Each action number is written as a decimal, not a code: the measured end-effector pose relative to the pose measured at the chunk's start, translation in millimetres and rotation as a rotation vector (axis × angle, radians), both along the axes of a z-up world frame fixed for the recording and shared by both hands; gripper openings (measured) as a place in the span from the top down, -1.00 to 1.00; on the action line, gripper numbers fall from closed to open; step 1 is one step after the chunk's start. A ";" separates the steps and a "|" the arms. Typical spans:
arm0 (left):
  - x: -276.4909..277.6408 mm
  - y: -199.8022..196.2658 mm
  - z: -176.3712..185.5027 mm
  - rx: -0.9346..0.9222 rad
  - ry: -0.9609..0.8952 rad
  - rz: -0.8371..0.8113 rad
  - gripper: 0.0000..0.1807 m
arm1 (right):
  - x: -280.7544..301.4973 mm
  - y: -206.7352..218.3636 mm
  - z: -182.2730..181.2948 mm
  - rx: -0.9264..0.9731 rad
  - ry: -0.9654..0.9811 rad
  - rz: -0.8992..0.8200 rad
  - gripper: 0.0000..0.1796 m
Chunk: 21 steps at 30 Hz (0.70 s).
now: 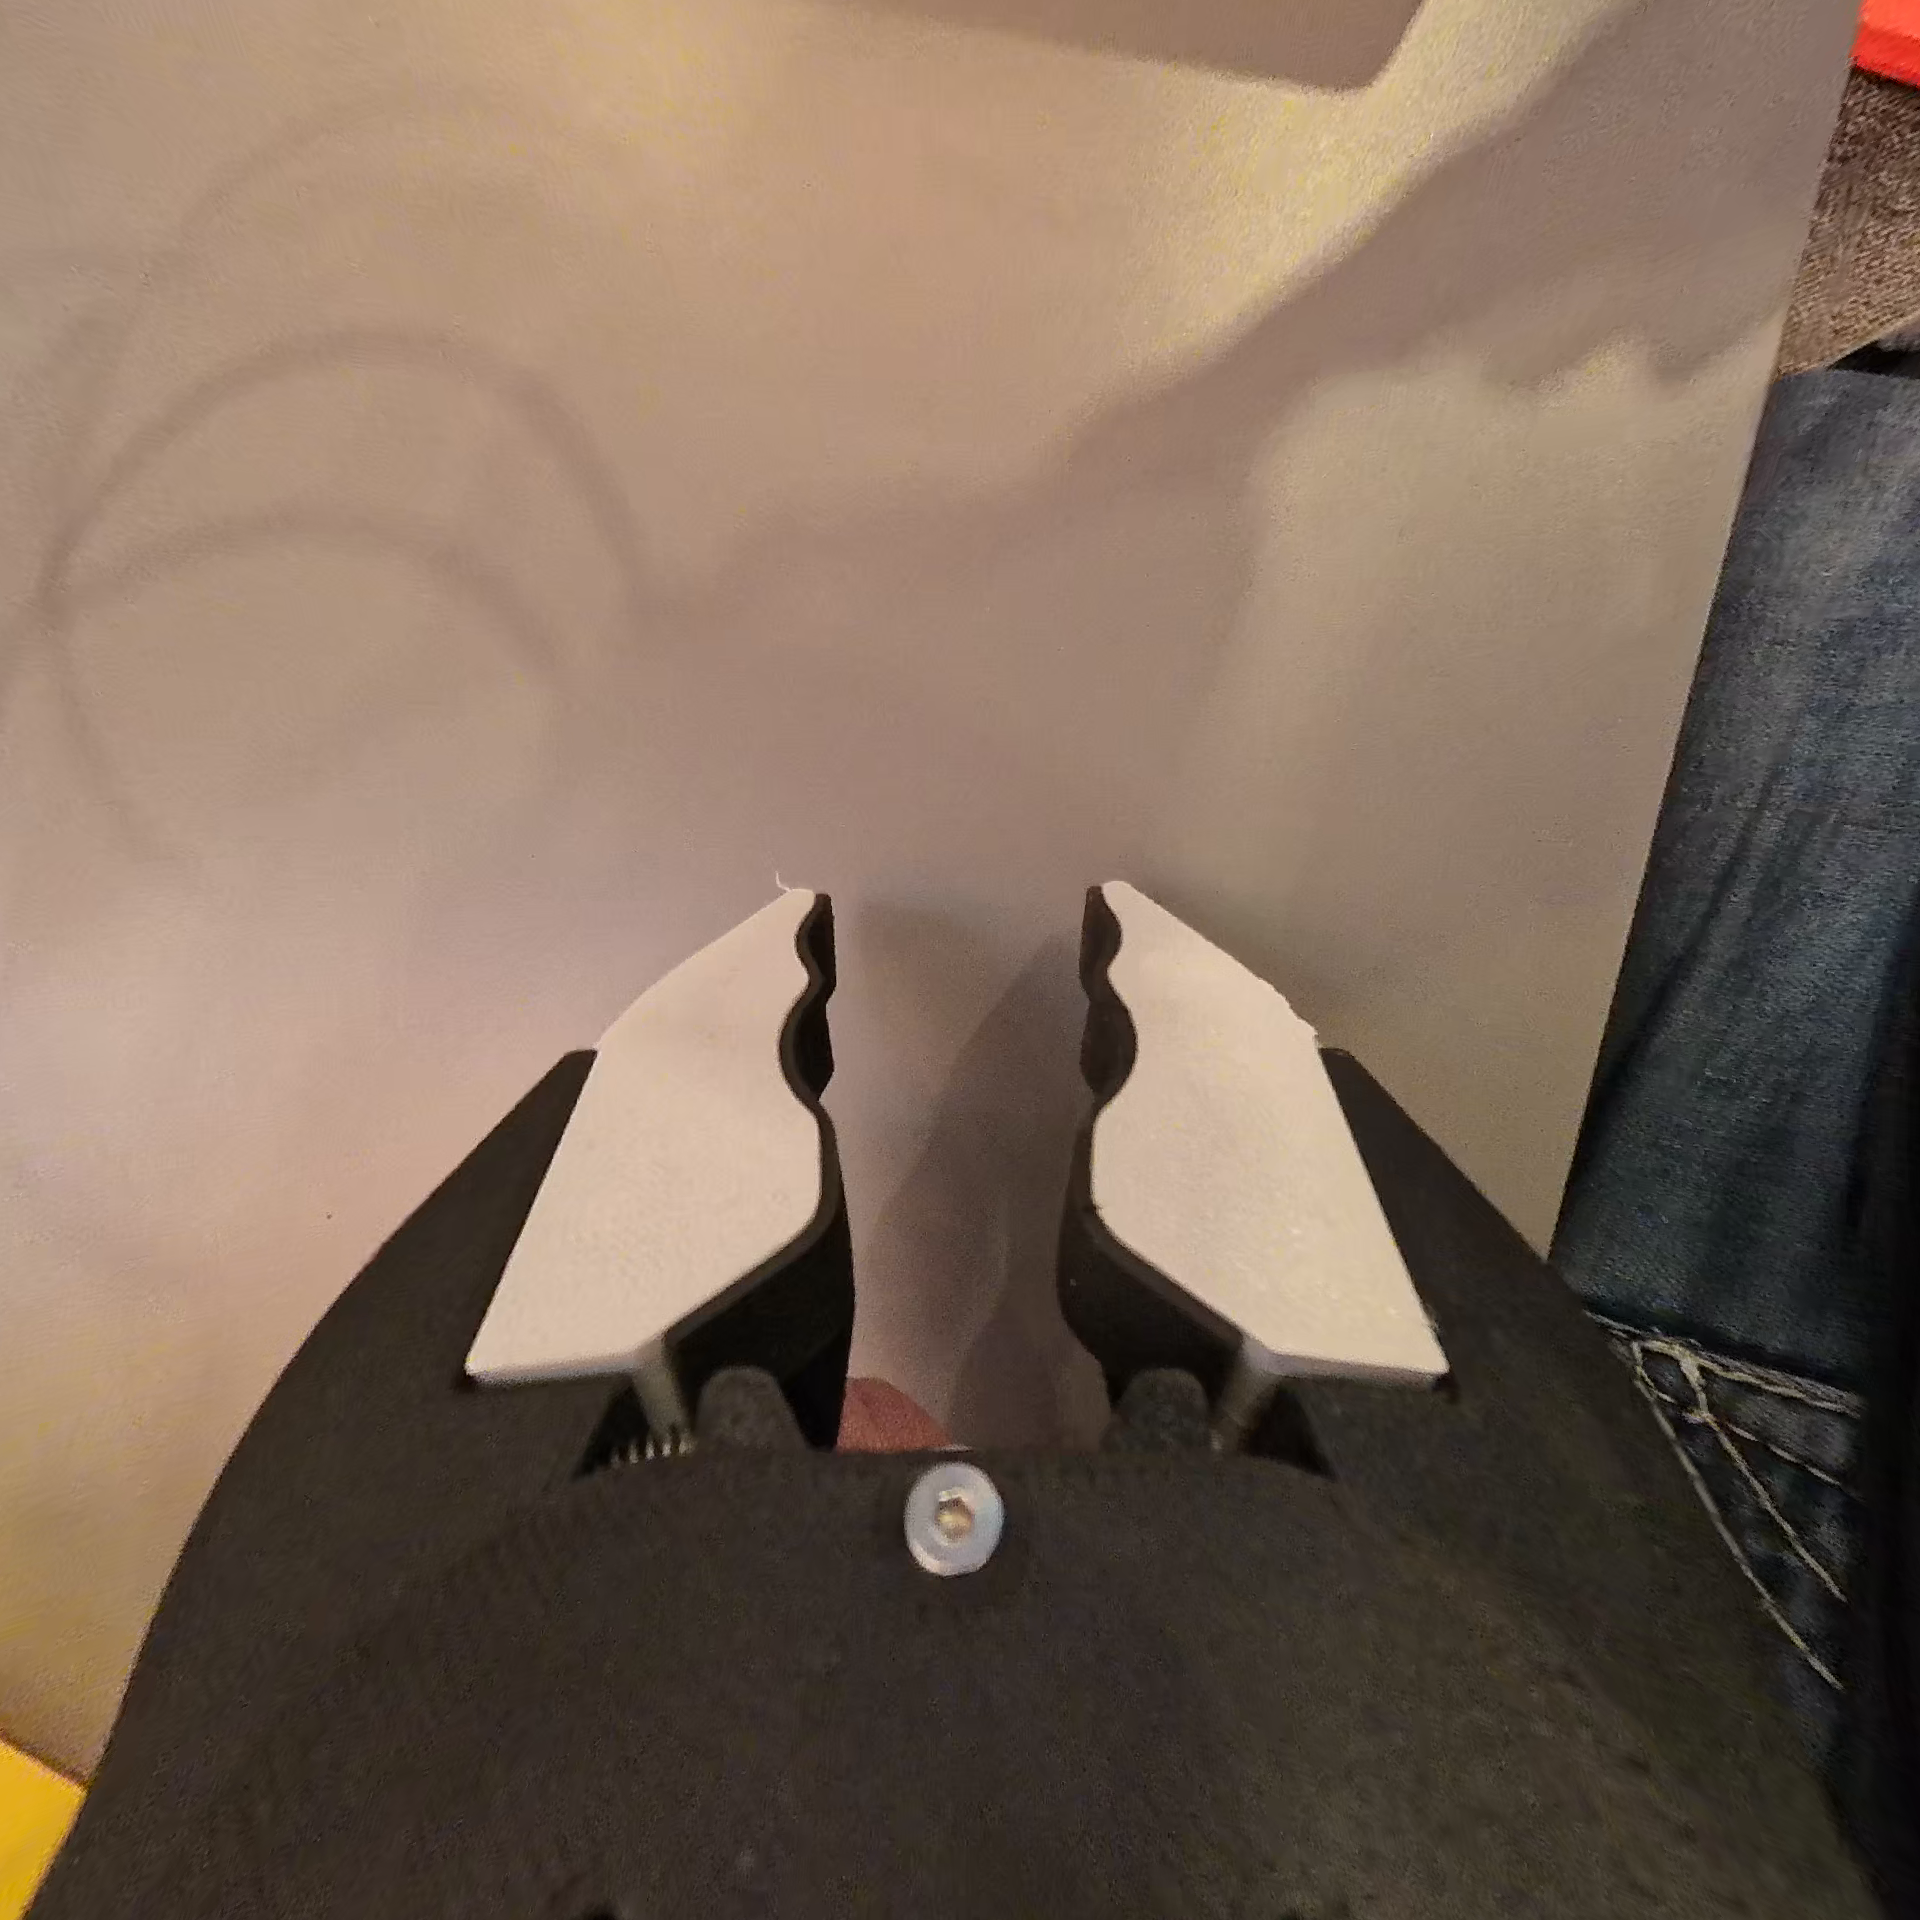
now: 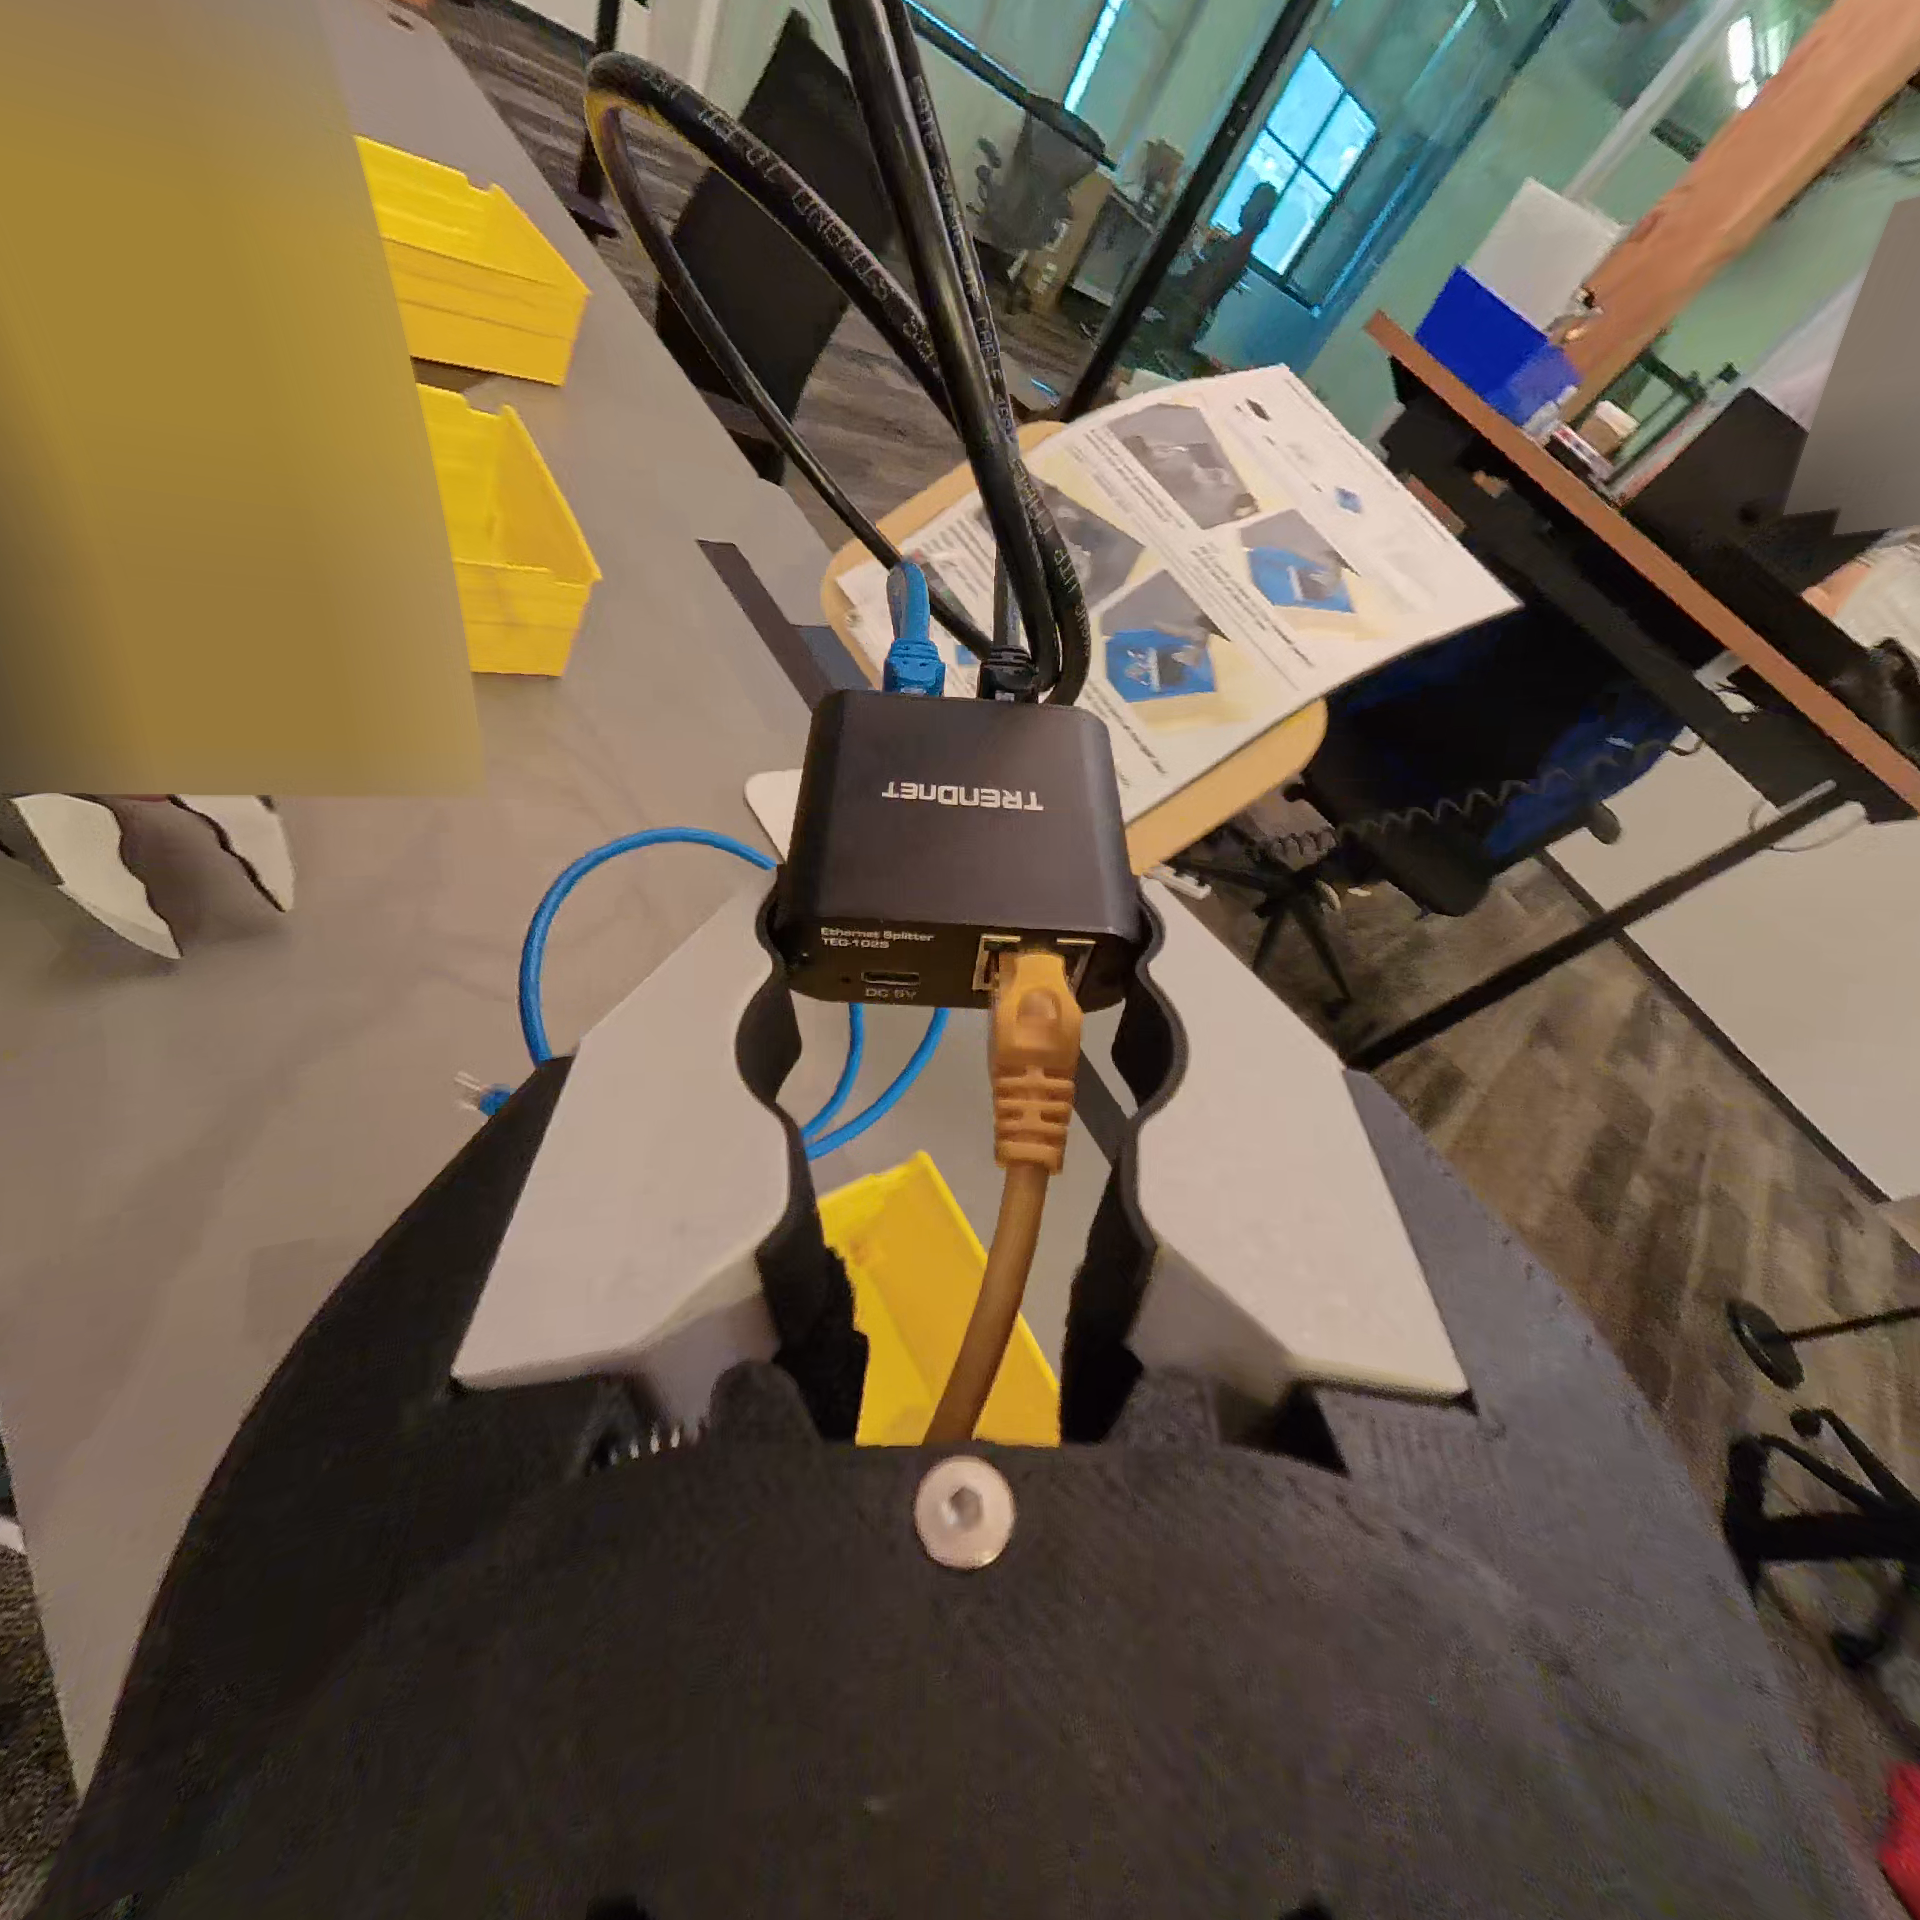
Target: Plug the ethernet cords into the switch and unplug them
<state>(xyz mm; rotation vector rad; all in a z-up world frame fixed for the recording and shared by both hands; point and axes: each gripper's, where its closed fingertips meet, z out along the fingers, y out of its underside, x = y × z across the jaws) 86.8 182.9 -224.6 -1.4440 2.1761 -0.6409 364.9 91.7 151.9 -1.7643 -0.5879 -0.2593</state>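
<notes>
**Right wrist view: switch gripped, three cords seated**

Right wrist view shows the right claw clamped on the black switch, one finger against each side wall at the near end. The switch sits lifted clear of the grey worktop — probably so the port faces stay free on both ends while the body is braced.

Between the fingers, an orange cord runs back toward the claw's base, its plug seated in a port on the near face. On the far face, beyond the fingertips, a blue cord and a black cord are plugged in side by side; the black one loops up and away, while the blue one curls below and left of the claw, its loose end lying on the worktop. With all three seated, plugging looks complete and unplugging would seem to come next.

Left of the claw stand yellow bins, another lies directly beneath it, and ahead and to the right rests a printed sheet on a board.

The left claw stands moderately open and holds nothing — ahead of it is only bare pale worktop, with blue denim to its right. It seems parked, free to pull a plug while the right claw steadies the switch.
</notes>
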 end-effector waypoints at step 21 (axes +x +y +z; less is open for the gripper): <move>2.1 -2.0 -3.7 -0.060 -0.015 0.027 0.51 | 129.3 30.3 -174.3 -0.380 -0.085 -0.025 0.33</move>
